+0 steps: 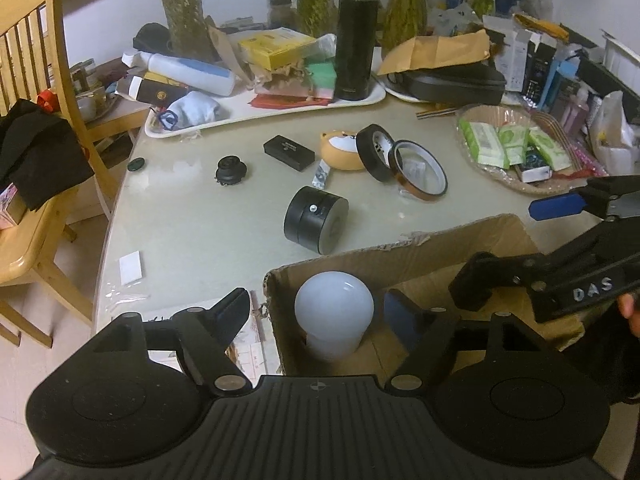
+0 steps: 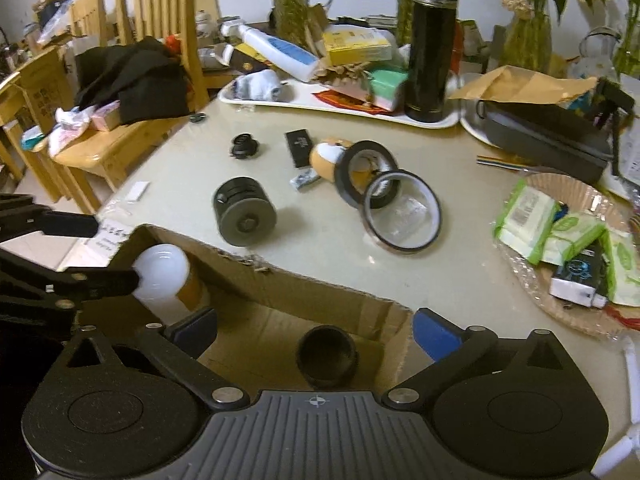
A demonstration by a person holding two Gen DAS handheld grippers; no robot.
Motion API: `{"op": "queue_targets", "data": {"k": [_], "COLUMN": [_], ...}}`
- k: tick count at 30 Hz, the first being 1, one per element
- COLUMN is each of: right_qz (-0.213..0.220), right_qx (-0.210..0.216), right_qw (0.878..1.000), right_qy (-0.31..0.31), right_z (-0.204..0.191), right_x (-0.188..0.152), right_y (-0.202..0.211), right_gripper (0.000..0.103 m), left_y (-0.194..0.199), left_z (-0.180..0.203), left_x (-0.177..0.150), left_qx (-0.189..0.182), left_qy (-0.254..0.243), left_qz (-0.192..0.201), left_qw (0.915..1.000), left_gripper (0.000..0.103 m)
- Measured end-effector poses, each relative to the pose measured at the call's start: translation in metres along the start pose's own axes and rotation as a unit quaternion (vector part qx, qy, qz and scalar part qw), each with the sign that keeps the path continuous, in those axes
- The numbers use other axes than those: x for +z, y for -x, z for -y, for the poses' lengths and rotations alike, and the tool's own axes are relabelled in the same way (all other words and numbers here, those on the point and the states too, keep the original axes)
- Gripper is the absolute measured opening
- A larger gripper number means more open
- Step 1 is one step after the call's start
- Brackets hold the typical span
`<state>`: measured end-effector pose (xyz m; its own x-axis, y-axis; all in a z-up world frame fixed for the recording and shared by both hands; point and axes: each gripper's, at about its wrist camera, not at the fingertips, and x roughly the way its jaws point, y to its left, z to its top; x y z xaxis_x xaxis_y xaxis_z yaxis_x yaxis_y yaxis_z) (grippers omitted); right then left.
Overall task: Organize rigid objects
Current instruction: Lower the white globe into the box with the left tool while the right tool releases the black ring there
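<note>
An open cardboard box [image 1: 400, 258] sits at the table's near edge and also shows in the right wrist view [image 2: 280, 276]. A white bulb-shaped lamp [image 1: 334, 316] stands inside it, between the wide-apart fingers of my open left gripper [image 1: 324, 312]. My open right gripper [image 2: 314, 330] hovers over the box above a black cylinder [image 2: 327, 354] lying inside. On the table lie a black cylinder [image 1: 314, 218], a black tape roll [image 1: 374, 152], an amber tape roll [image 1: 420, 170], an orange toy [image 1: 340, 148], a black case [image 1: 289, 151] and a small lens [image 1: 231, 170].
A white tray [image 1: 260, 110] with a tall black flask [image 1: 356, 36] and clutter stands at the back. A wicker basket [image 1: 516, 140] of green packets is at right. Wooden chairs [image 1: 36, 120] with black cloth stand left of the table.
</note>
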<state>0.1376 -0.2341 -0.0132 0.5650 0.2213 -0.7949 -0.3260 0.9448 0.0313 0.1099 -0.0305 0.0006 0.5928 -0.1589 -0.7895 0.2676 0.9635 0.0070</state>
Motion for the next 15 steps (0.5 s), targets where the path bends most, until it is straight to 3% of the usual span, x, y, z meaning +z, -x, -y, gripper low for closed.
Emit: {"op": "queue_targets", "data": {"k": [15], "right_qz": [0.000], "right_qx": [-0.031], "right_qw": [0.998], "right_qy": [-0.051], "right_z": [0.020], "right_x": [0.001], "right_y": [-0.002], "right_gripper": [0.103], "left_y": [-0.001], "left_z": [0.003], "left_x": [0.002], "left_qx": [-0.006], "left_qy": [-0.006], "left_qz": [0.013], "left_qw": [0.9999], "left_gripper": [0.074]}}
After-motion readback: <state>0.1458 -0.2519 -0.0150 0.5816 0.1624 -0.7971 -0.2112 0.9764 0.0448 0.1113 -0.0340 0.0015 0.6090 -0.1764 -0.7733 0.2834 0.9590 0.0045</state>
